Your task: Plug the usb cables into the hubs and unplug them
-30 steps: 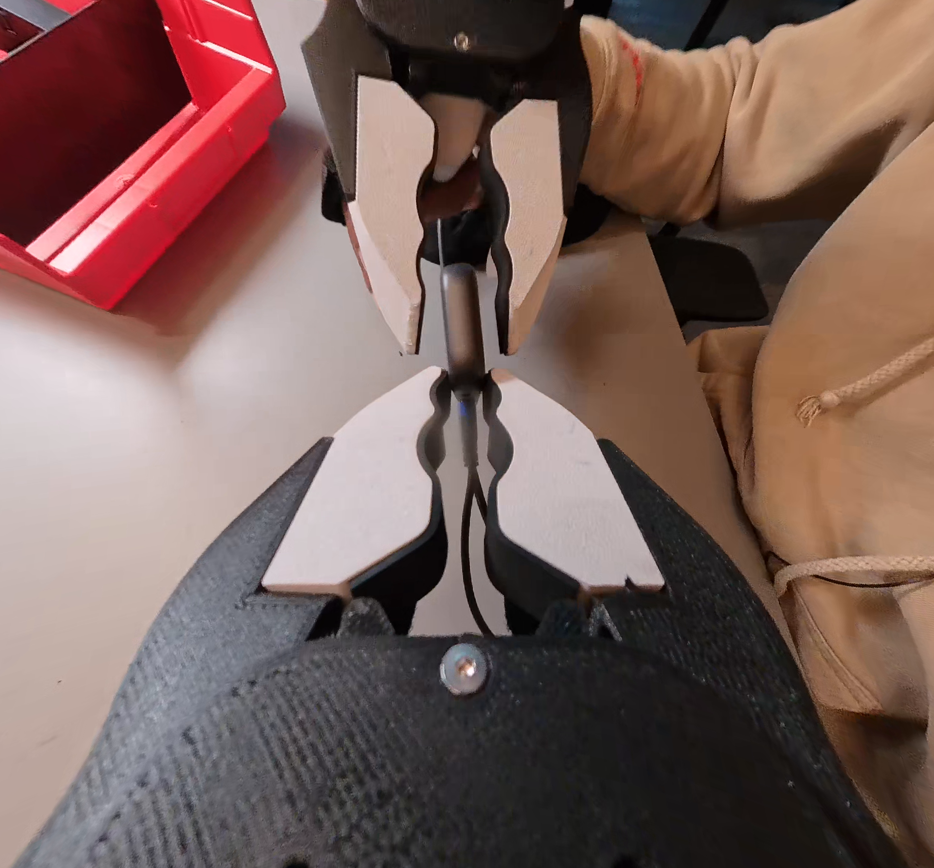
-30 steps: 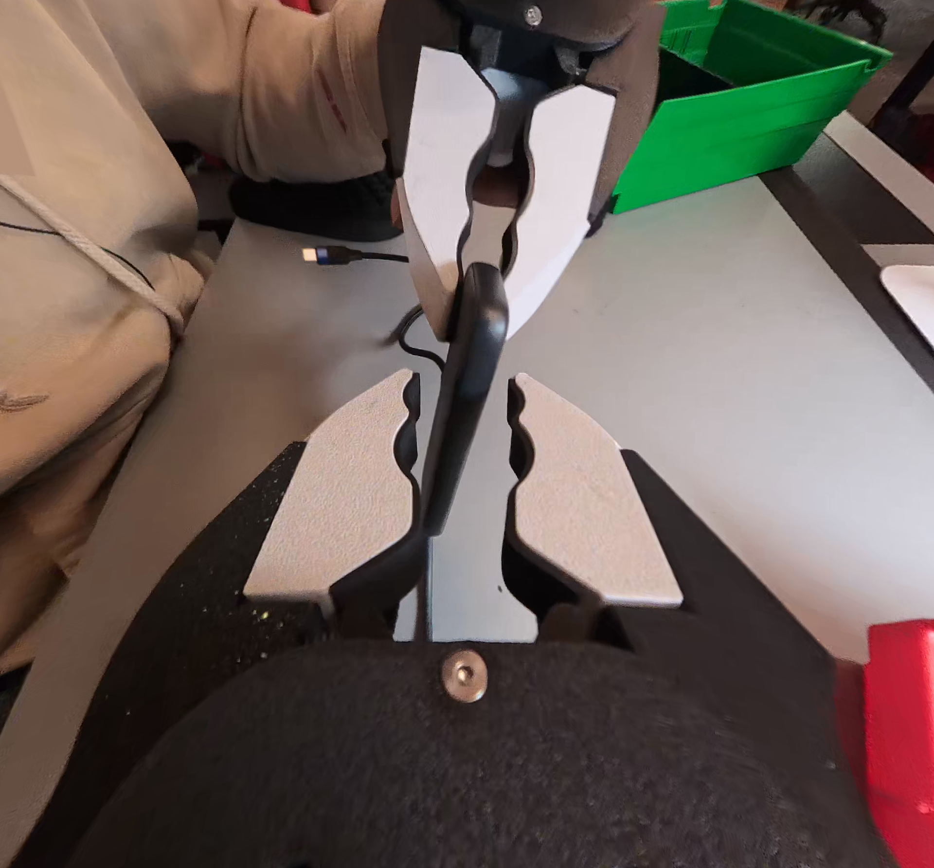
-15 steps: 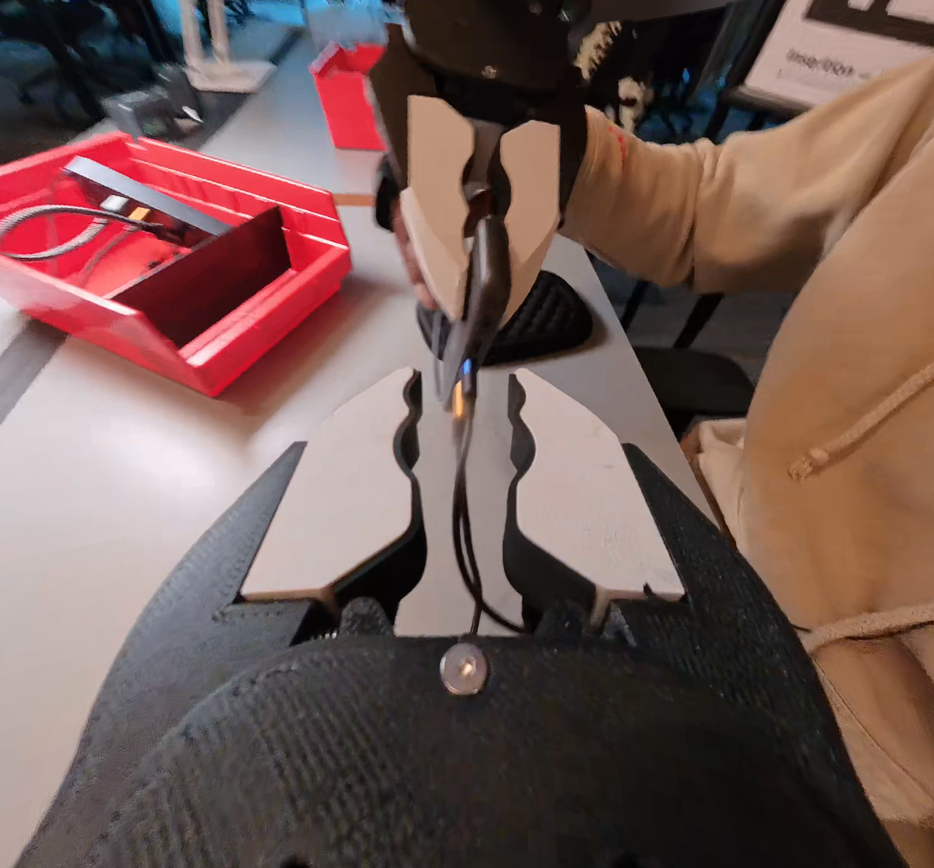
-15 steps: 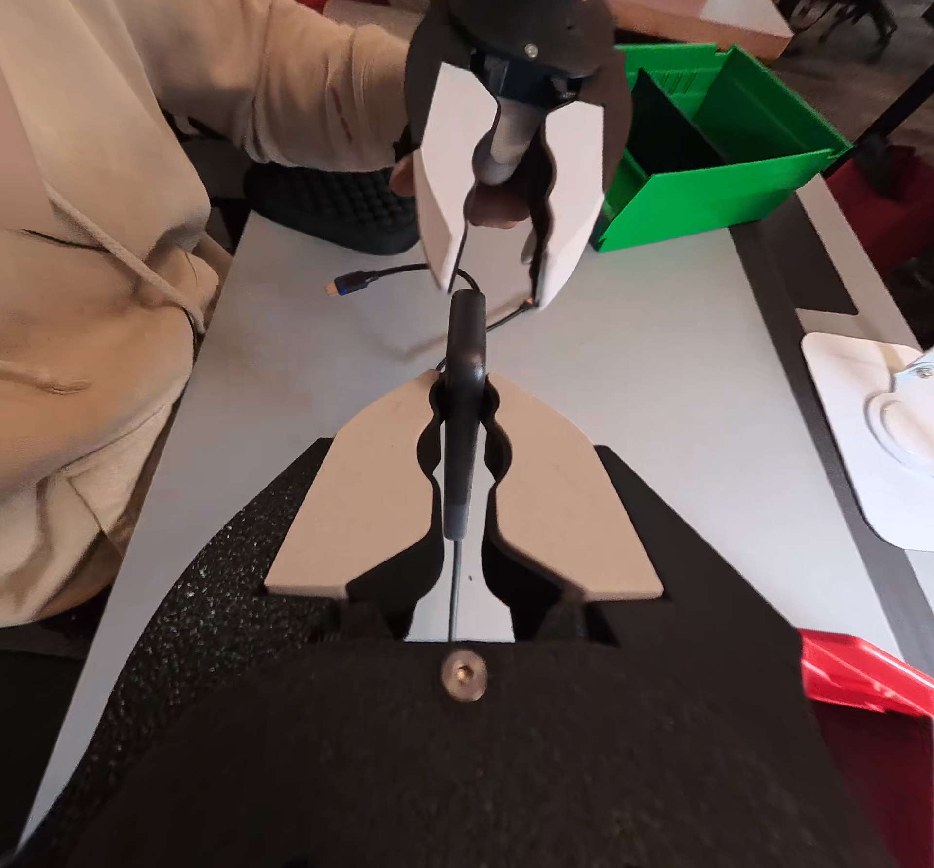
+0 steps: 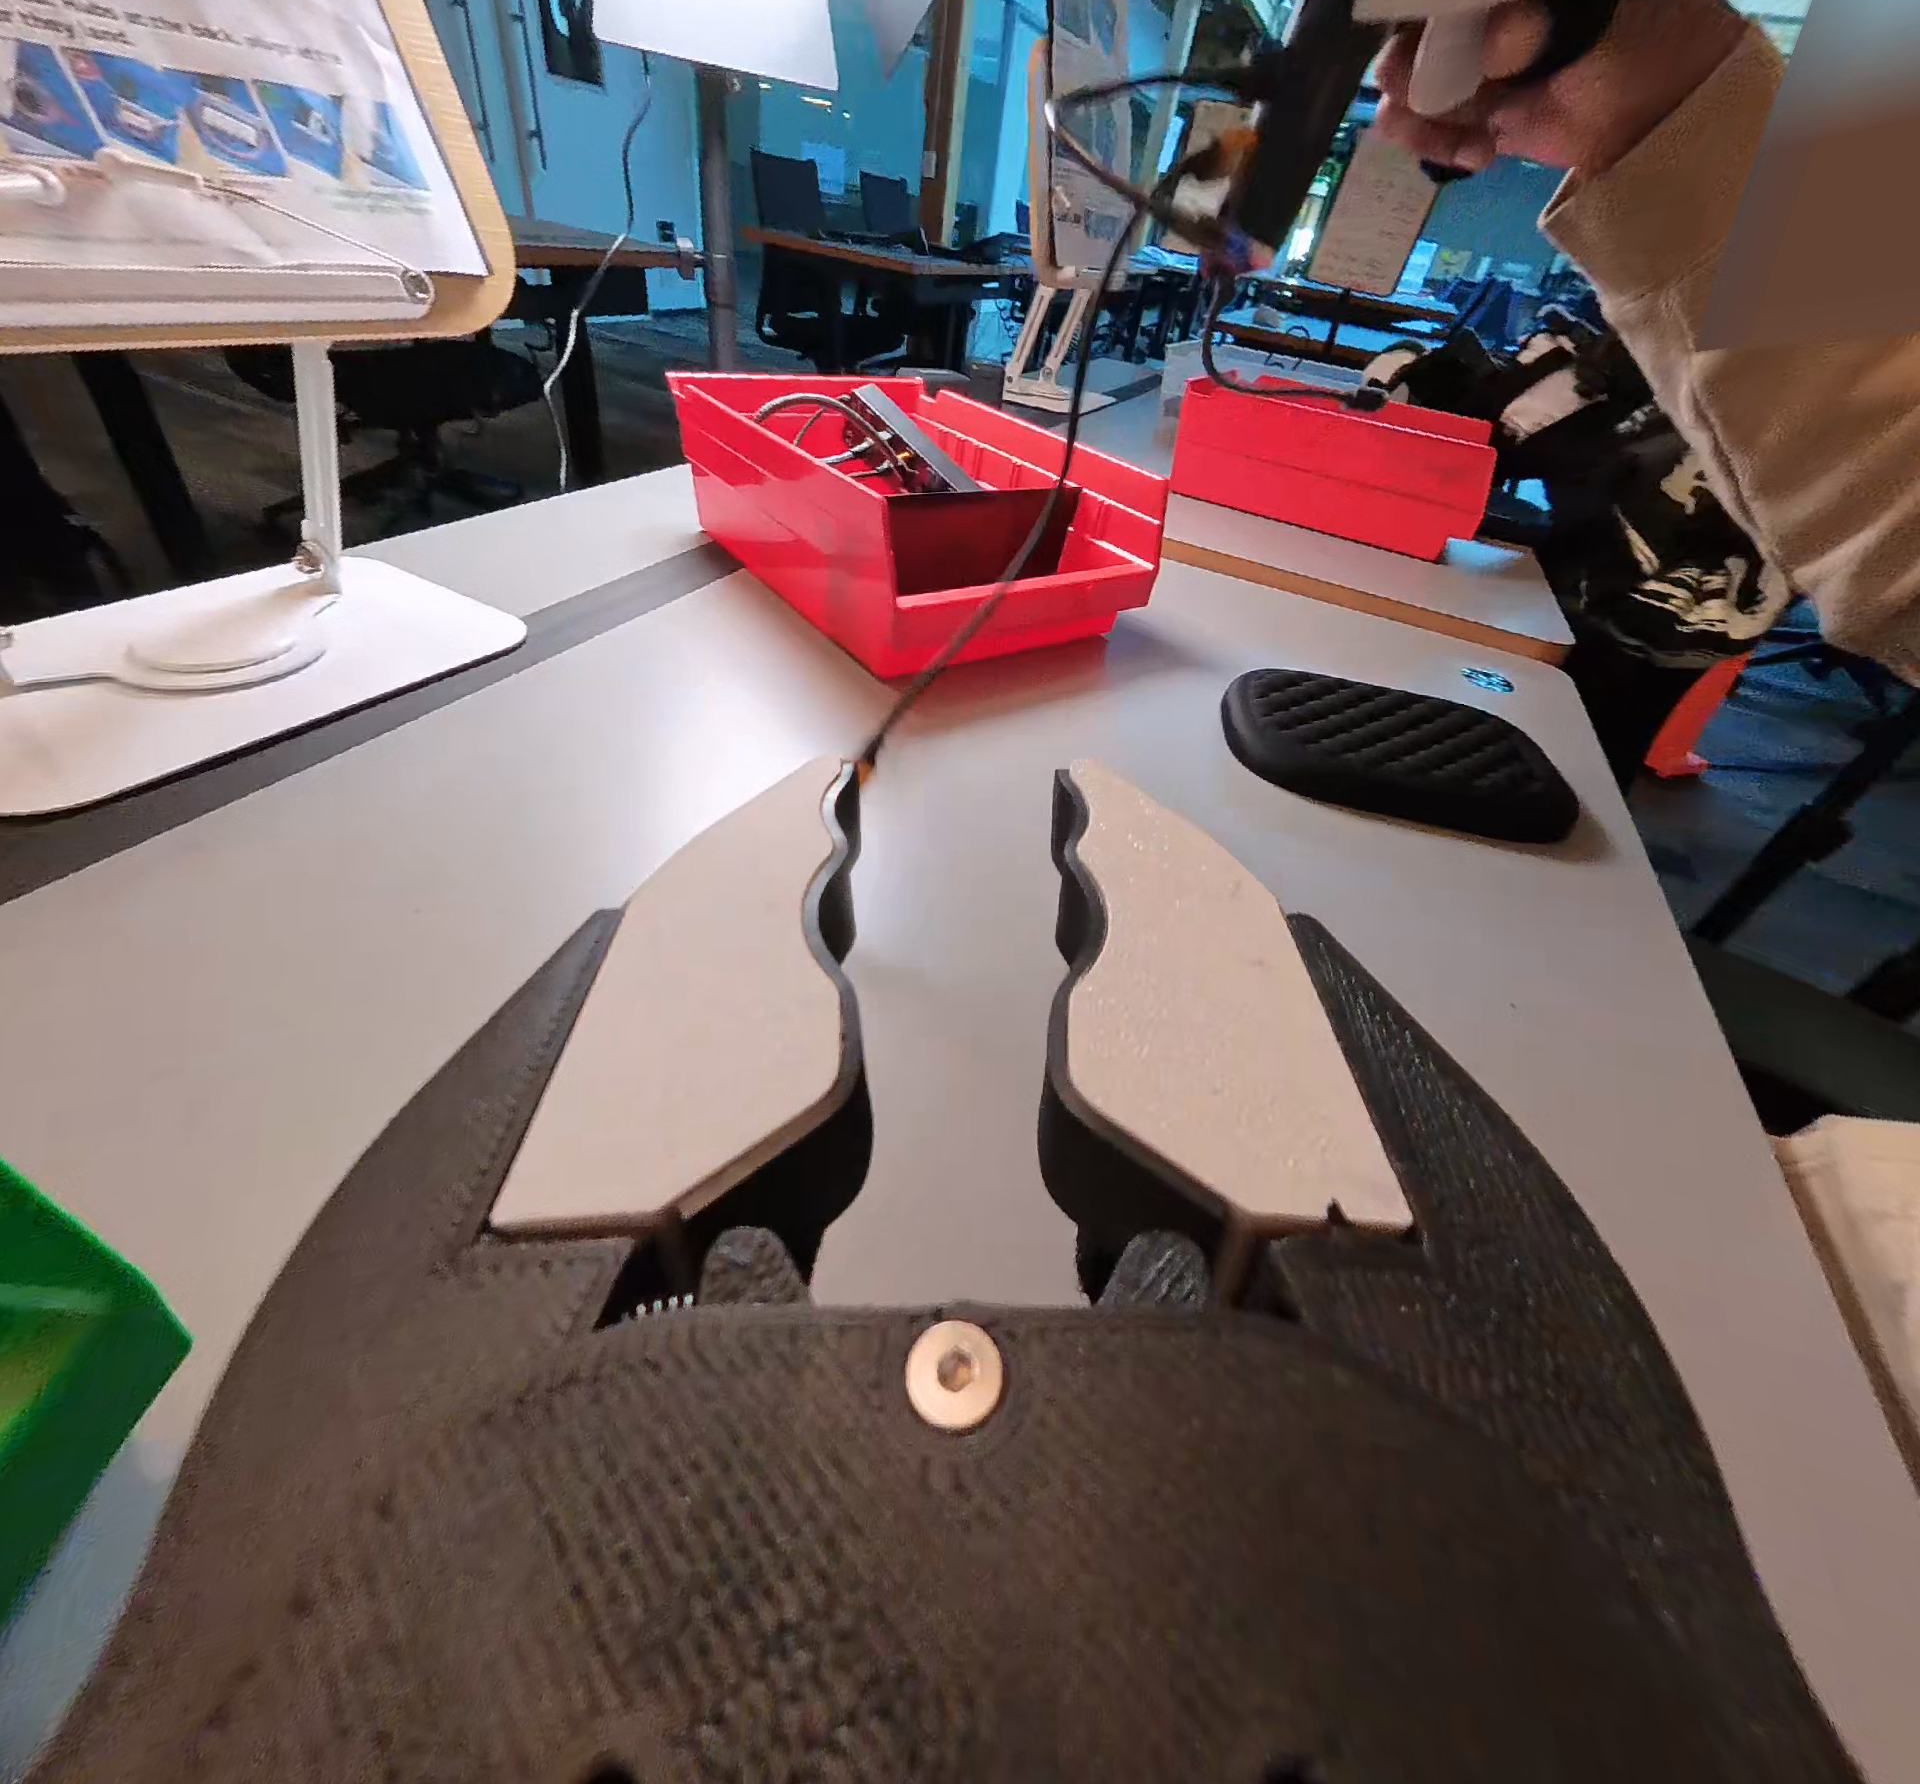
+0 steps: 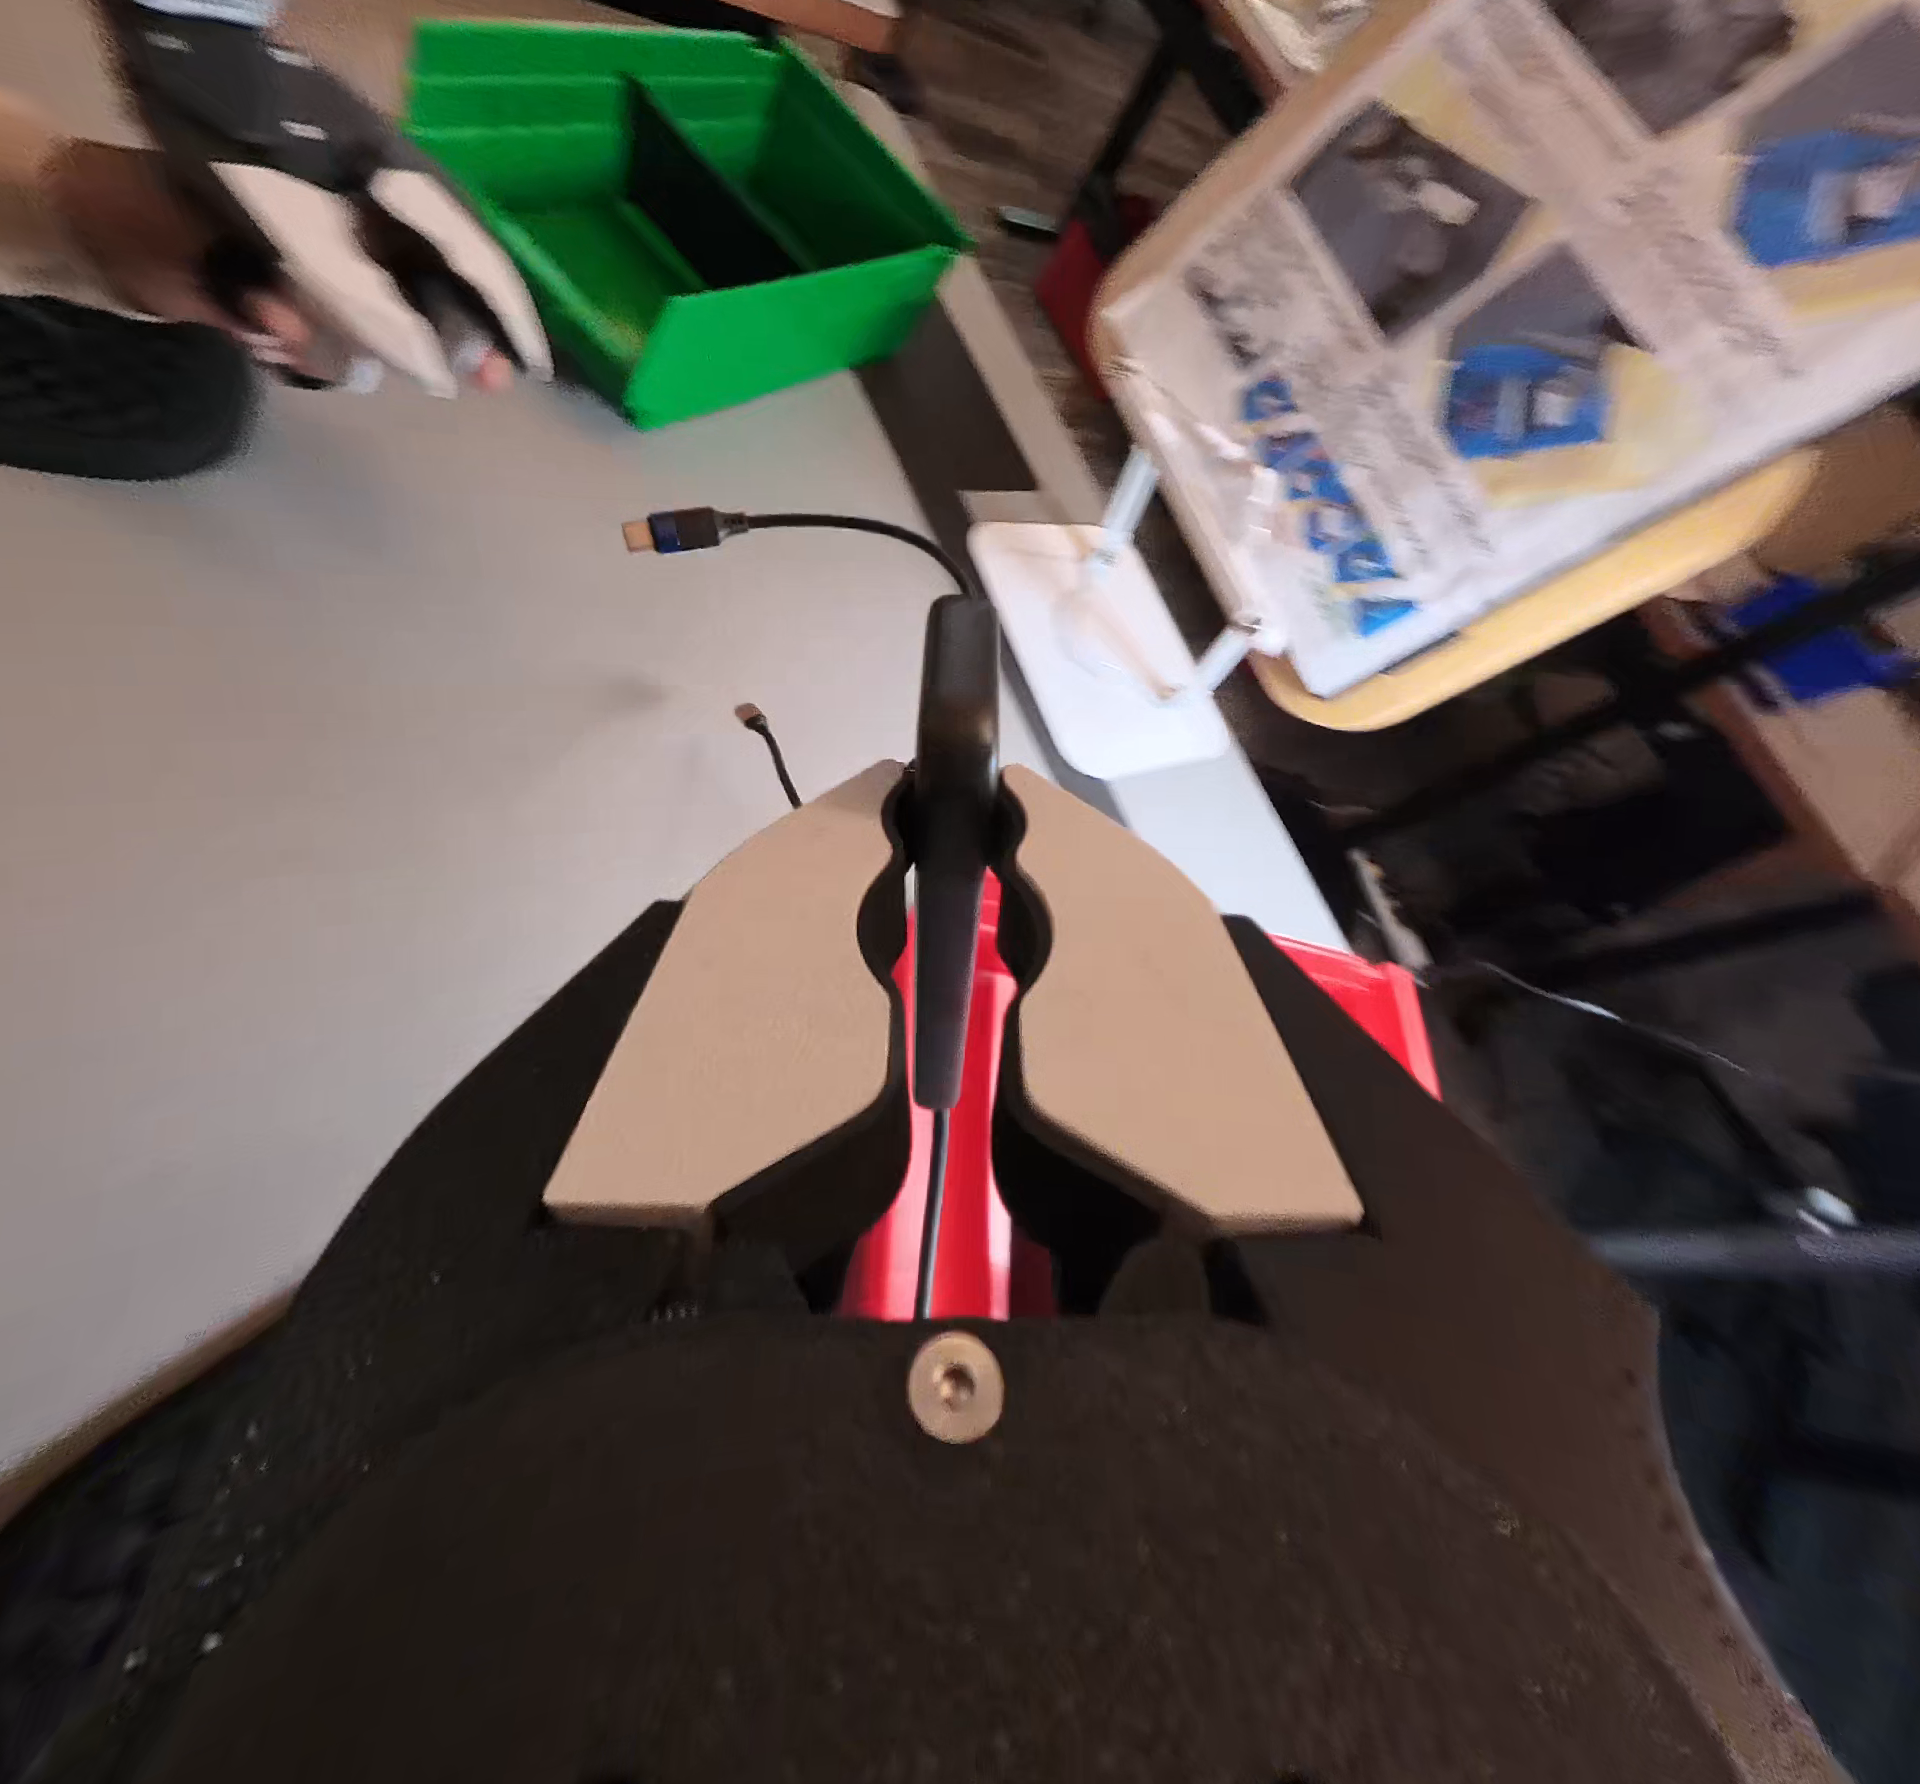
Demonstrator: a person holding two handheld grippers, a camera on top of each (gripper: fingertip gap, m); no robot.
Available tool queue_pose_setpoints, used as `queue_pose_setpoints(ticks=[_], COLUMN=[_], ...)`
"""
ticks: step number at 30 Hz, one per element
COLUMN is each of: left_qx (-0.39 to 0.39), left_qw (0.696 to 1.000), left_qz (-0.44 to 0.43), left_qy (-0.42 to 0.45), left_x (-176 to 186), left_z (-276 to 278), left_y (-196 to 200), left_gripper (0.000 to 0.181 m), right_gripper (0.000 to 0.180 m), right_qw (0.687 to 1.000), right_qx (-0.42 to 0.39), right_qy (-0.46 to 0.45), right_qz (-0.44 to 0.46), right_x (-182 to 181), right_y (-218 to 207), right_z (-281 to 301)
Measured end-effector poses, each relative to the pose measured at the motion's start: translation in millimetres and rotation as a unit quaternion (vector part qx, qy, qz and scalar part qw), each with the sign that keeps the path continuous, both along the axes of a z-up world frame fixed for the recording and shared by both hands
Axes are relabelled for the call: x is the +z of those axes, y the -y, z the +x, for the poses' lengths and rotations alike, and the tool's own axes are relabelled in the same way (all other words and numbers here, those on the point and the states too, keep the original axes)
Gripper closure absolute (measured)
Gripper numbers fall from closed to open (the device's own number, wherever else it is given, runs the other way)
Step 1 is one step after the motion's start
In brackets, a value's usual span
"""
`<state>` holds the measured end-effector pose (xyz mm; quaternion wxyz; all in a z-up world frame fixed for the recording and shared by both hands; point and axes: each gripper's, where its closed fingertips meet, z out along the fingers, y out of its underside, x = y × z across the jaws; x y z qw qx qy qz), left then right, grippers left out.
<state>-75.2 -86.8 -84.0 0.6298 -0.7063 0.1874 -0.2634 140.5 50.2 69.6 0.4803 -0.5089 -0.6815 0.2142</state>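
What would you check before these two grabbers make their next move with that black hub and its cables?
1. Right gripper clamped on black hub: ok.
2. Left gripper open, empty: ok.
3. Thin cable clear of left gripper: not ok, it reaches one fingertip.
4. Blue-banded plug unplugged: ok.
5. Hub ports empty: cannot tell.
6. Red bin upright on table: ok.
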Motion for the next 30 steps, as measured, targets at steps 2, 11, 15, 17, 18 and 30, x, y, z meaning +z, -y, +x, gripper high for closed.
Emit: queue_pose_setpoints(ticks=[2, 11, 15, 17, 18, 30], left_qx=[0.008, 0.009, 0.009, 0.006, 0.003, -0.006], left_qw=[1.000, 0.999, 0.999, 0.999, 0.999, 0.998], left_qz=[-0.002, -0.019, -0.025, -0.032, -0.036, -0.044], left_qy=[-0.002, -0.041, -0.048, -0.041, -0.038, -0.042], left_x=[-5, -32, -37, -40, -41, -45], left_z=[0, 11, 11, 11, 11, 14], left_y=[-4, -7, -8, -10, -10, -10], left_gripper=[0.140, 0.135, 0.136, 0.136, 0.136, 0.137], right_gripper=[0.167, 0.167, 0.167, 0.167, 0.167, 0.167], right_qw=[0.999, 0.976, 0.968, 0.965, 0.962, 0.956], right_qx=[-0.044, -0.201, -0.238, -0.253, -0.261, -0.289], right_qy=[-0.004, 0.032, 0.039, 0.051, 0.060, 0.039], right_qz=[0.025, 0.083, 0.066, 0.051, 0.046, 0.005], right_x=[12, 27, 32, 30, 28, -7], right_y=[-33, -163, -178, -181, -183, -223], right_z=[7, 33, 48, 55, 58, 23])
